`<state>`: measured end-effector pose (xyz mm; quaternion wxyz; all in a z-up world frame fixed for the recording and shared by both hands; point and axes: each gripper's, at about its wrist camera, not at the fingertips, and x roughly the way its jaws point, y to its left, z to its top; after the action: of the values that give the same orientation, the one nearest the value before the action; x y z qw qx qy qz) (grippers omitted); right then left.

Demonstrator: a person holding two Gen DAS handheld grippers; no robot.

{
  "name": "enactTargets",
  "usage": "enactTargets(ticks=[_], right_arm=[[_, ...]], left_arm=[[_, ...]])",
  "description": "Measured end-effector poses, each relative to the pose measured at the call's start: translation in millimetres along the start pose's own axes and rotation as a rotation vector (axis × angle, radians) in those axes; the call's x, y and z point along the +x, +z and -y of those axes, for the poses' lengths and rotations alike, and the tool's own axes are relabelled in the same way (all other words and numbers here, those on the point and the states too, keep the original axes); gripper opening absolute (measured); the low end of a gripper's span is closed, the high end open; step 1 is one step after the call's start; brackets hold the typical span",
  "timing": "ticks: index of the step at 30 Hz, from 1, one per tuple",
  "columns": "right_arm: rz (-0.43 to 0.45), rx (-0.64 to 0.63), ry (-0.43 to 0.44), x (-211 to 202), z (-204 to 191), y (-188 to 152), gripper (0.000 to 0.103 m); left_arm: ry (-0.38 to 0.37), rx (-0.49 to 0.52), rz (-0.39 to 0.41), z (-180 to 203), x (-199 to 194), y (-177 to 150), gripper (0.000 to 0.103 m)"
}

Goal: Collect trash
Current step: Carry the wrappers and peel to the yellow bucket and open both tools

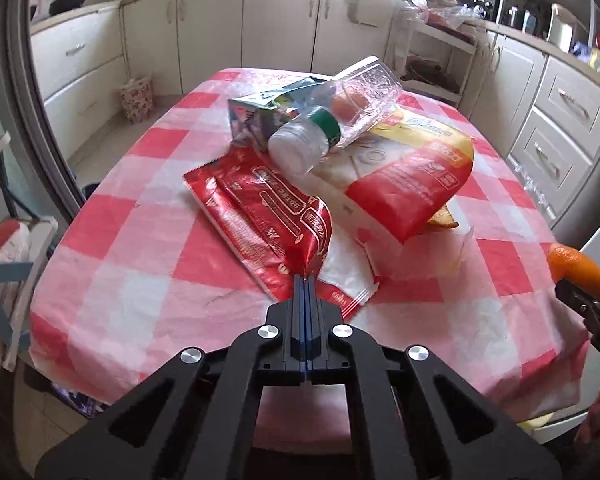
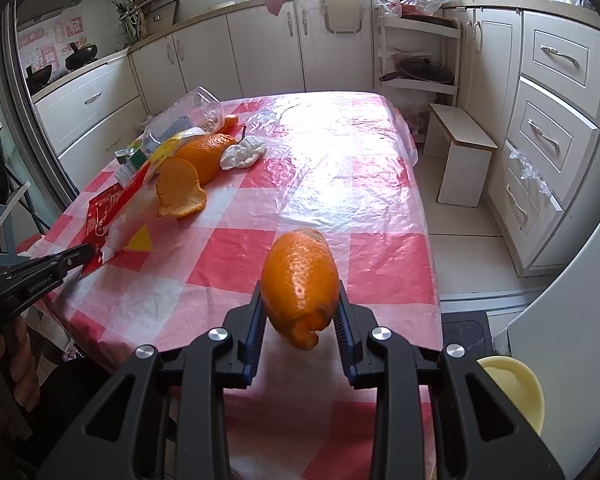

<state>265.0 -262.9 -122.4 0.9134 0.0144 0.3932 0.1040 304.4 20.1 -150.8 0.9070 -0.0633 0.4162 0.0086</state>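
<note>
My left gripper (image 1: 306,278) is shut on the near edge of a red snack wrapper (image 1: 268,216) that lies on the checked table (image 1: 140,264). Behind it is a pile: a clear plastic bottle (image 1: 328,120), a small carton (image 1: 252,116) and a red and yellow bag (image 1: 412,172). My right gripper (image 2: 300,296) is shut on a curled orange peel (image 2: 300,280) and holds it above the table's near edge. Several more orange peels (image 2: 184,188) and a crumpled white tissue (image 2: 244,152) lie on the table in the right wrist view.
A yellow bowl (image 2: 516,388) sits low at the right below the table edge. A white stool (image 2: 464,152) stands on the floor right of the table. White kitchen cabinets (image 2: 552,128) line the back and right walls. A floral bag (image 1: 137,96) stands on the floor at the far left.
</note>
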Motion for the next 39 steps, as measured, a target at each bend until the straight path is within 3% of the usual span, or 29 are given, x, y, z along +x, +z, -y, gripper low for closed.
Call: enactTargets(ticks=[12, 24, 31, 39], right_arm=[[0.027, -0.009, 0.003, -8.9, -1.5, 1.0, 0.032], [0.072, -0.006, -0.019, -32.9, 7.0, -1.3, 0.031], [0.105, 0.023, -0.05, -58.3, 28.6, -9.2, 0.031], [0.122, 0.081, -0.141, -91.2, 74.5, -35.9, 0.031]], left_arm=[[-0.058, -0.058, 0.076, -16.5, -53.7, -6.2, 0.0], [-0.154, -0.029, 0.194, 1.7, -123.3, 9.1, 0.0], [-0.243, 0.044, 0.25, 36.4, -163.9, 17.2, 0.0], [-0.405, 0.157, 0.268, 105.7, -200.8, 17.1, 0.0]])
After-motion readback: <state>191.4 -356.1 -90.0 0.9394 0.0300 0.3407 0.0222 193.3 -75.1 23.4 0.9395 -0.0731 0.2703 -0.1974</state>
